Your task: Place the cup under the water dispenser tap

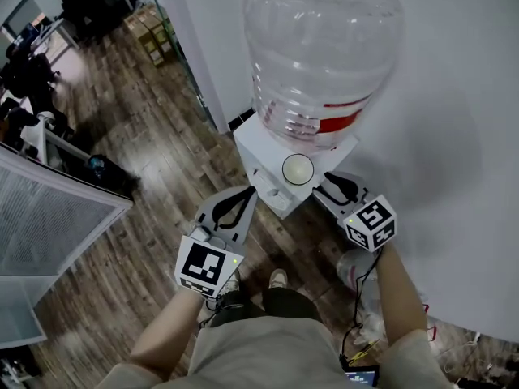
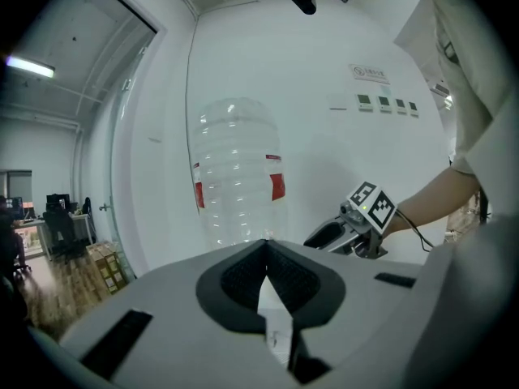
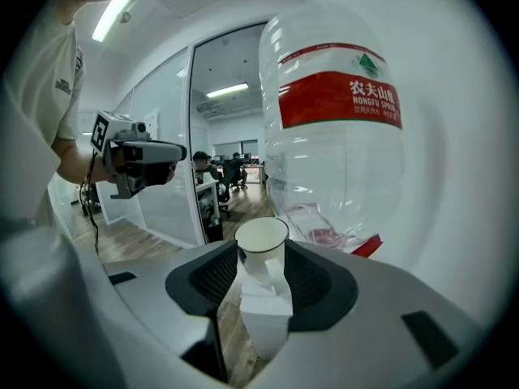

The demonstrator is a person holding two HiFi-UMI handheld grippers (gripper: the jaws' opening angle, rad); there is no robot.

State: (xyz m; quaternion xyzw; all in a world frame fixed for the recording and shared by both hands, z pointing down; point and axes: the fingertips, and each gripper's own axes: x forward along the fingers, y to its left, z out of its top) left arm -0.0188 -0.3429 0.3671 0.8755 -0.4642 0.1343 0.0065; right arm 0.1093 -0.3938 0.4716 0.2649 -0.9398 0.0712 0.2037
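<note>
A white cup (image 1: 298,169) stands upright on the front of the white water dispenser (image 1: 258,154), just below the big clear bottle (image 1: 316,55). My right gripper (image 1: 326,183) is open right beside it. In the right gripper view the cup (image 3: 261,232) sits at the mouth of the jaws (image 3: 261,254) with its handle toward the camera, resting on a white ledge (image 3: 266,318). The pads do not squeeze it. My left gripper (image 1: 250,193) is shut and empty, hanging in front of the dispenser to the left of the cup. Its tips (image 2: 264,243) meet below the bottle (image 2: 239,177).
A white wall runs behind and to the right of the dispenser. Wood floor (image 1: 154,160) lies to the left, with a glass partition, cardboard boxes (image 1: 150,35) and a white desk (image 1: 49,217). Cables (image 1: 365,331) lie on the floor by the person's feet.
</note>
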